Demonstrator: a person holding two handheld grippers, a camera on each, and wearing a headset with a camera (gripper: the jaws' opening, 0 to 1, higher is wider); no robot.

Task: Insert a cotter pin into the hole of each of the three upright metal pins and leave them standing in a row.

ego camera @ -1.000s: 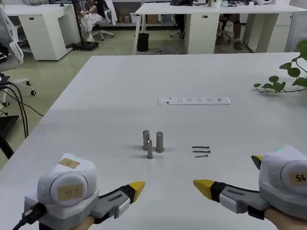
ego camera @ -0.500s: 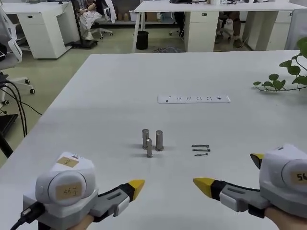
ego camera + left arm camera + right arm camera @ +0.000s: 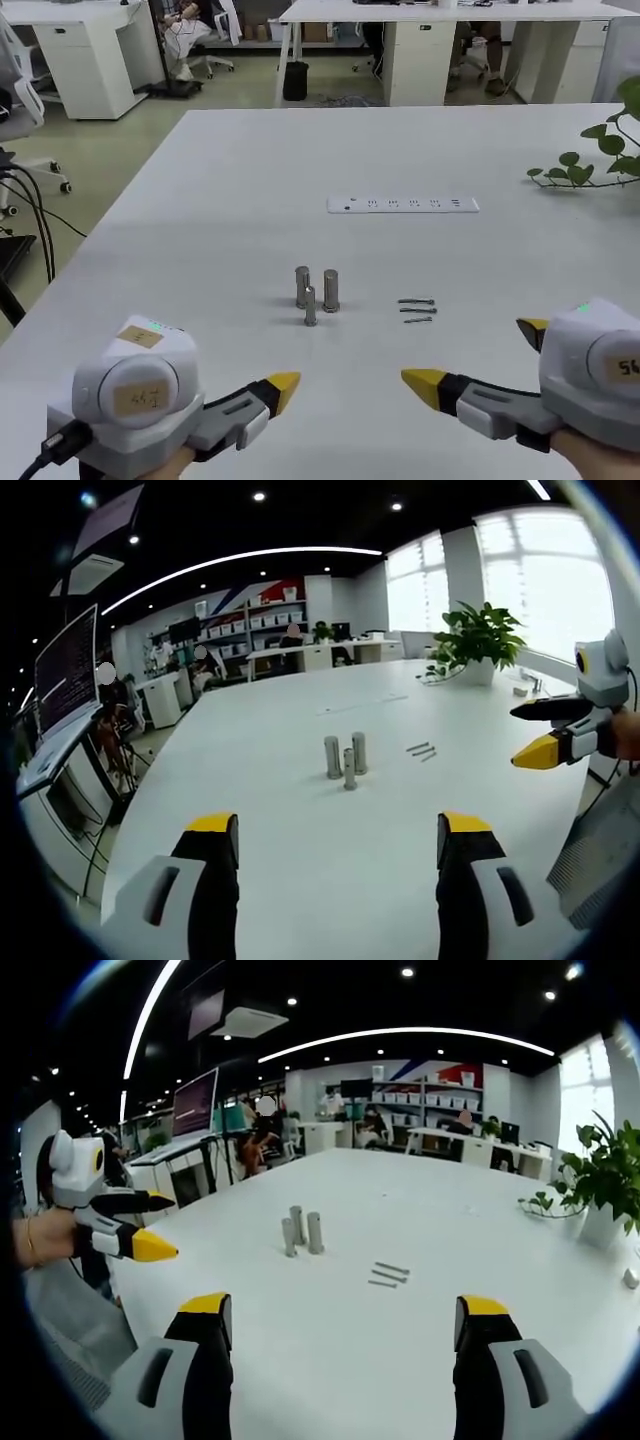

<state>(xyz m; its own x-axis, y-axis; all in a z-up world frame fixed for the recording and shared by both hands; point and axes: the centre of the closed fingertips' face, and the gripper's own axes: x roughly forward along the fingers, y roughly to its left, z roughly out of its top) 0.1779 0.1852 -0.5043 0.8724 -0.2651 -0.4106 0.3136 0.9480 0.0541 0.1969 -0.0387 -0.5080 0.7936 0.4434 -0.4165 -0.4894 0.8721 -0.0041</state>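
No change in the last second: left tongs point(image 3: 338, 825) and right tongs point(image 3: 342, 1306) stay wide open, empty, at frame bottom. Metal pins point(image 3: 316, 293) stand clustered at frame centre on the bench point(image 3: 400, 150); cotter pins point(image 3: 416, 310) lie to their right. No insertion started.

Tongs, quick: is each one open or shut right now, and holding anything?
Yellow-tipped grey left tongs: open, holding nothing.
Yellow-tipped grey right tongs: open, holding nothing.
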